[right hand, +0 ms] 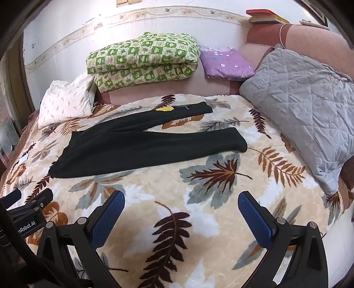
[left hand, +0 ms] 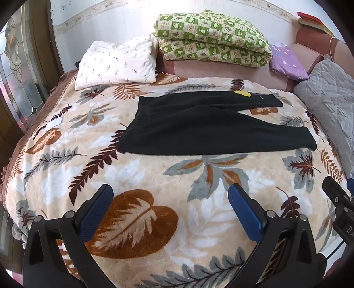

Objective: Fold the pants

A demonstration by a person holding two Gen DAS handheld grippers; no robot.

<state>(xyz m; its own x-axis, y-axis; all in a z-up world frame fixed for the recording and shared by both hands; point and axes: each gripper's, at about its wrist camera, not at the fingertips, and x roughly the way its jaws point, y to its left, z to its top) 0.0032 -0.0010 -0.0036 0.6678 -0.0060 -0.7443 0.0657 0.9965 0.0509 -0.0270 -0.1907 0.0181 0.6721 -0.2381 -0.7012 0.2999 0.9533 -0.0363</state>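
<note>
Black pants (left hand: 199,126) lie flat on a leaf-patterned blanket (left hand: 137,177), waistband to the left, the two legs spread apart toward the right. A yellow patch (left hand: 243,93) marks the far leg. The pants also show in the right wrist view (right hand: 137,146). My left gripper (left hand: 170,197) is open and empty, well short of the pants, over the blanket's near part. My right gripper (right hand: 181,203) is open and empty, also short of the pants. Each gripper's body shows at the edge of the other view.
At the bed's far side lie a white pillow (left hand: 115,62), a folded green quilt (left hand: 212,37) and a purple cloth (left hand: 287,62). A grey quilted cushion (right hand: 305,106) lies at the right. Books (right hand: 265,16) sit on the headboard. A door is at the left.
</note>
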